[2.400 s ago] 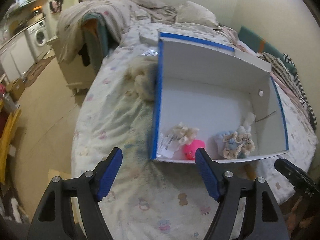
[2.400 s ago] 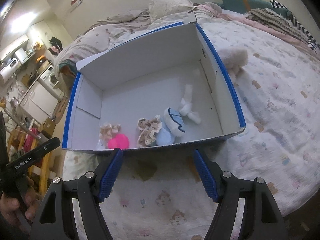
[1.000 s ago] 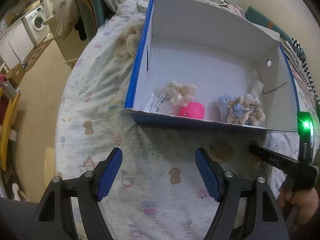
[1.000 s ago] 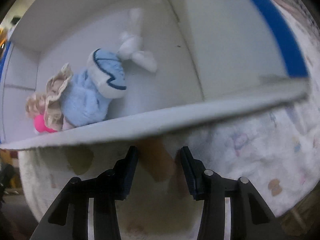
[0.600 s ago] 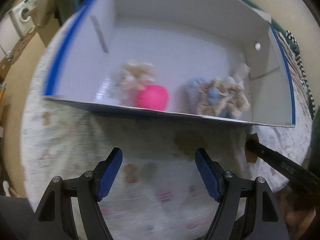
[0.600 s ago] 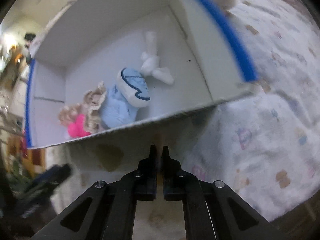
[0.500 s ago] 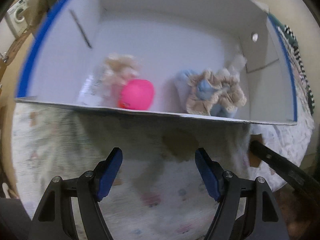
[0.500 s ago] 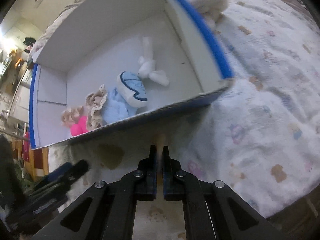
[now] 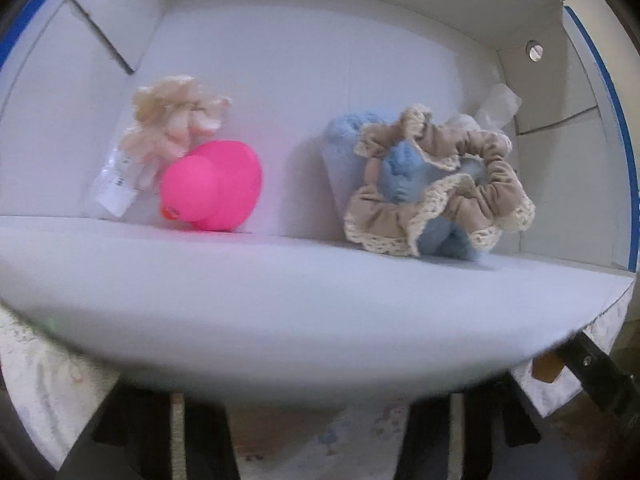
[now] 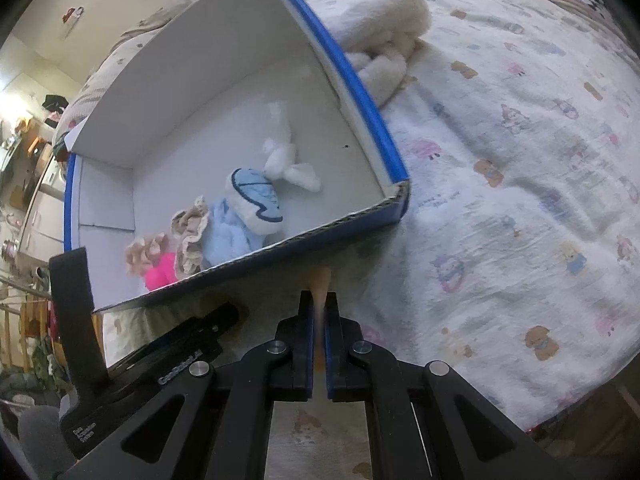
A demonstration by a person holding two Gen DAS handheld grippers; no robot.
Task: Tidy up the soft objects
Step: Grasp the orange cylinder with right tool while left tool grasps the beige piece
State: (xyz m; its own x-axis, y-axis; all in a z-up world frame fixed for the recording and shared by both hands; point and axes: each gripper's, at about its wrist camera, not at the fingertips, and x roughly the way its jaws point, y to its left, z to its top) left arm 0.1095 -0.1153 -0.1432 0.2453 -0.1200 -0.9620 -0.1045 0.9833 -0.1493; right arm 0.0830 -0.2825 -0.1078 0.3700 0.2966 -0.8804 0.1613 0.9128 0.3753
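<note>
Right wrist view: the right gripper [image 10: 318,312] pinches a tan cardboard flap [image 10: 319,280] under the box's [image 10: 352,76] near wall. The left gripper's [image 9: 316,436] jaws have just been closing; whether they grip anything cannot be told. A pink duck [image 9: 212,186] and a scrunchie [image 9: 436,196] lie against that wall.

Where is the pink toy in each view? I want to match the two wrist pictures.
Left wrist: pink toy left of centre, inside the box behind its near wall.
Right wrist: pink toy lower left, mostly hidden by the near wall.
Shared landmark: beige lace scrunchie, to its right in both.
</note>
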